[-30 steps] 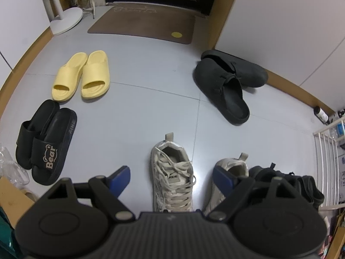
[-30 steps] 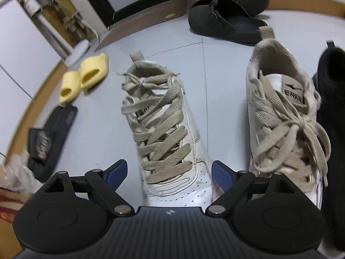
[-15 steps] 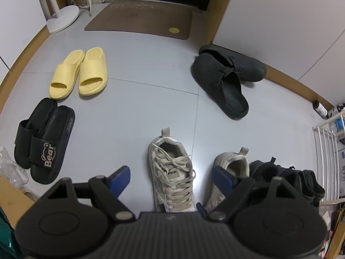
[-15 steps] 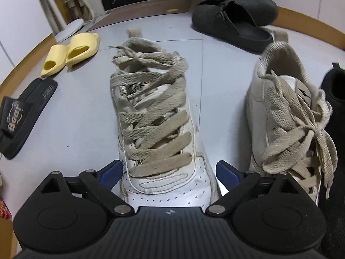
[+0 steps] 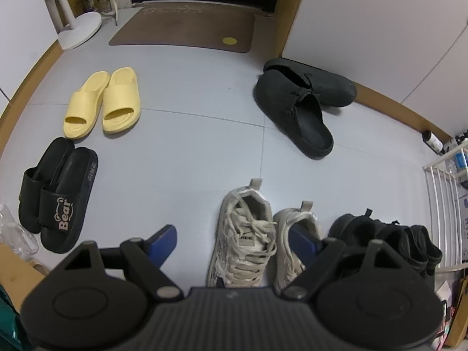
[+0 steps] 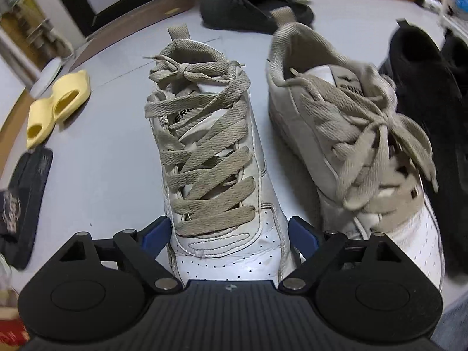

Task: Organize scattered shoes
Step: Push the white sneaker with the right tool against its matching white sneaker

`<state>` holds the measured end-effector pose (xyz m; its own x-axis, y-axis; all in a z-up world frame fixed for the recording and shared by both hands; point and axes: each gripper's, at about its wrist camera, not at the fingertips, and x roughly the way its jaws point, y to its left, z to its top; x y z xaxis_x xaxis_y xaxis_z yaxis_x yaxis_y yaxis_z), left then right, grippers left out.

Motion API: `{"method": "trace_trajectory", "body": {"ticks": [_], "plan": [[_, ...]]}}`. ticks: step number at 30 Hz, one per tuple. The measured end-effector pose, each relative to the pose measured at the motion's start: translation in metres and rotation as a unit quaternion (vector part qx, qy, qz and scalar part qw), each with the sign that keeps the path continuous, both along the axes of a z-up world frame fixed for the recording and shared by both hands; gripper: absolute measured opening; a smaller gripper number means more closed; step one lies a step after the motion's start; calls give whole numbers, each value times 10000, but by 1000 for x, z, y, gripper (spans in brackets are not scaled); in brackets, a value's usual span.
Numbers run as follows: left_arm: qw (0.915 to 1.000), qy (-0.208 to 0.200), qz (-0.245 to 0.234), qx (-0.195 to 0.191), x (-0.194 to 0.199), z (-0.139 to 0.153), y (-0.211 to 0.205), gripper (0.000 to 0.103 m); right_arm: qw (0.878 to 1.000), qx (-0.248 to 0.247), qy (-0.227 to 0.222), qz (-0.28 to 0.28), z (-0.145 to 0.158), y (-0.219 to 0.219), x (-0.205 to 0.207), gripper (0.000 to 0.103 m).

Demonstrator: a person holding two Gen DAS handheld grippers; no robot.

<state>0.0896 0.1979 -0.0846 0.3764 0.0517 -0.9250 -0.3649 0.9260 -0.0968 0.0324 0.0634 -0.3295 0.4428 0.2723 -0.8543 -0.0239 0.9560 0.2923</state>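
Floor-side, left sneaker now sits beside right sneaker.

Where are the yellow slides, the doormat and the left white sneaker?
yellow slides (image 5: pixel 120 101): left wrist view, strap of the right-hand slide.
doormat (image 5: pixel 181 27): left wrist view, middle of its brown surface.
left white sneaker (image 6: pixel 210 158): right wrist view, on the laces mid-shoe.

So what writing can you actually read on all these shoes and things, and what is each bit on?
"Bear": strap of the black slide sandal.
"FINE": that sandal's sole edge.
"ERK…", partly hidden by laces: tongue of the left white sneaker.
Doormat lettering: too faint to read.
Right white sneaker tongue label: blurred.
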Motion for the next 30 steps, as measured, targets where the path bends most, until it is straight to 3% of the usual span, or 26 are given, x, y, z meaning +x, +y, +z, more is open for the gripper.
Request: {"method": "trace_trajectory", "body": {"ticks": [10,19,26,30], "plan": [[10000,-4,-32,-22,-1,0,2,86,9961,173,320,-800,-1,-7,-12,86],[9999,9,100,3,-5,-1,12,85,9949,327,382,-871,-5,-10,-11,86],[9996,45,-121,246,-3,-3,5,86,9959,42,290,-853,-2,-12,-13,86],[9999,39,-89,142,-2,-3,6,86,9955,-35,323,-888,0,-12,-15,86]]}}
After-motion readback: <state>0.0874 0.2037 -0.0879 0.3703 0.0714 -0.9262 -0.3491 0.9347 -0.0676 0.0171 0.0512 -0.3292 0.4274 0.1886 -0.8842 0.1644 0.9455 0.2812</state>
